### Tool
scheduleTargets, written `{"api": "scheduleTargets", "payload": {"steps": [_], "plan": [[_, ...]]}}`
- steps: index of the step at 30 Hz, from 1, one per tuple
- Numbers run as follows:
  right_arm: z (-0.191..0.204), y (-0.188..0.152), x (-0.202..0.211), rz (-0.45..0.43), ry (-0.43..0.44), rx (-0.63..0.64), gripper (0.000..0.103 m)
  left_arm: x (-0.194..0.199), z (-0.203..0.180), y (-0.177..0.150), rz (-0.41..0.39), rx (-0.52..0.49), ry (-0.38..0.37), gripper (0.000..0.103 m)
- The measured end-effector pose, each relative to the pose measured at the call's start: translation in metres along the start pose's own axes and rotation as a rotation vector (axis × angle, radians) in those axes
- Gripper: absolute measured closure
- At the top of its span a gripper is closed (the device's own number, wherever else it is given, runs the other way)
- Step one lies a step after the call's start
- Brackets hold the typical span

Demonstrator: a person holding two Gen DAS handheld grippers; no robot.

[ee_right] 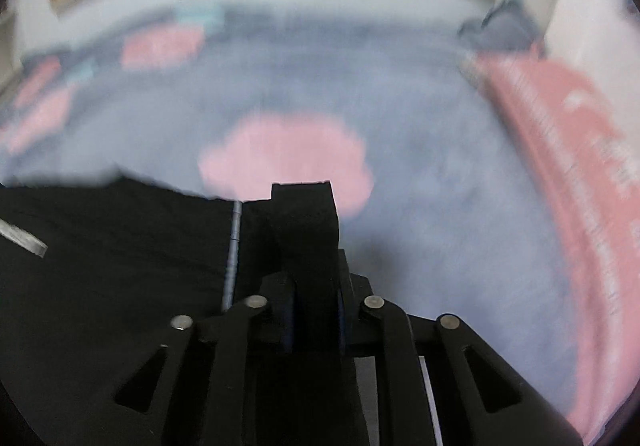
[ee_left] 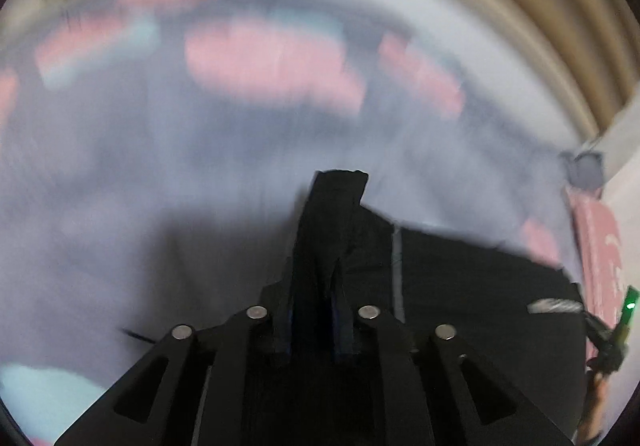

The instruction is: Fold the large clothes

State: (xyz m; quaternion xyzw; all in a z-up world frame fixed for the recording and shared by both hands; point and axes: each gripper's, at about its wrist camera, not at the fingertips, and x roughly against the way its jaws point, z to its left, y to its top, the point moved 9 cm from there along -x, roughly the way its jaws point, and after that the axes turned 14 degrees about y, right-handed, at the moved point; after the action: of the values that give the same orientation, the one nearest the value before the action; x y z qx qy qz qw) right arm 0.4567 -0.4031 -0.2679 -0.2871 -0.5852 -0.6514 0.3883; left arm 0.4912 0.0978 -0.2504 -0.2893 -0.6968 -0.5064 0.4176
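Note:
A black garment hangs stretched between my two grippers. In the left wrist view, my left gripper (ee_left: 338,182) is shut on a bunched edge of the black garment (ee_left: 480,286), which spreads to the right, with a grey seam line running down it. In the right wrist view, my right gripper (ee_right: 302,192) is shut on another edge of the black garment (ee_right: 120,254), which spreads to the left. Both views are motion-blurred. The garment is held above a grey-blue bedspread.
Below lies a grey-blue bedspread (ee_right: 440,206) with pink cloud shapes (ee_right: 288,158) and teal patches. A pink patterned strip (ee_right: 568,166) lies along its right side. A beige ribbed headboard or wall (ee_left: 540,6) curves at the far edge.

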Motion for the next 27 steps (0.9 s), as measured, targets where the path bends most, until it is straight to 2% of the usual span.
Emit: {"api": "scheduleTargets", "payload": {"steps": [1,5,6,7,9,12,14,17,19,21,23,25,27], "plan": [[-0.002,-0.009,-0.013,0.027,0.009,-0.006,0.082,-0.01,0.003,-0.004,0.023,0.03,-0.035,0.072],[-0.009,-0.014,-0.016,-0.002,0.022,-0.017,0.078,-0.014,0.01,-0.004,0.031,0.078,-0.093,0.062],[-0.009,-0.014,-0.016,-0.003,0.029,-0.019,0.07,-0.015,0.011,-0.005,0.03,0.082,-0.101,0.062],[-0.012,-0.014,-0.017,-0.004,0.026,-0.032,0.054,-0.014,0.012,-0.005,0.024,0.089,-0.121,0.061],[-0.025,-0.016,-0.015,-0.013,0.007,-0.105,0.035,-0.009,0.013,-0.012,0.027,0.109,-0.154,0.058],[-0.032,-0.019,-0.004,-0.021,0.104,-0.195,0.032,0.011,0.025,-0.02,0.064,0.137,-0.193,0.057],[-0.031,-0.023,0.02,-0.062,0.135,-0.211,0.032,0.044,0.023,-0.024,0.018,0.093,-0.221,0.057],[-0.015,-0.025,0.07,-0.142,0.174,-0.16,0.032,0.109,0.016,-0.03,-0.134,-0.011,-0.198,0.057],[0.005,-0.024,0.101,-0.171,0.217,-0.151,0.031,0.157,-0.003,-0.038,-0.227,-0.087,-0.221,0.055],[0.035,-0.021,0.133,-0.206,0.306,-0.142,0.031,0.192,-0.025,-0.049,-0.275,-0.146,-0.263,0.05],[0.072,-0.019,0.162,-0.218,0.351,-0.099,0.029,0.221,-0.053,-0.064,-0.313,-0.212,-0.285,0.04],[0.111,-0.022,0.179,-0.206,0.394,-0.067,0.024,0.232,-0.077,-0.08,-0.333,-0.279,-0.259,0.039],[0.148,-0.034,0.185,-0.17,0.421,-0.041,0.024,0.231,-0.101,-0.099,-0.327,-0.344,-0.226,0.039]]}}
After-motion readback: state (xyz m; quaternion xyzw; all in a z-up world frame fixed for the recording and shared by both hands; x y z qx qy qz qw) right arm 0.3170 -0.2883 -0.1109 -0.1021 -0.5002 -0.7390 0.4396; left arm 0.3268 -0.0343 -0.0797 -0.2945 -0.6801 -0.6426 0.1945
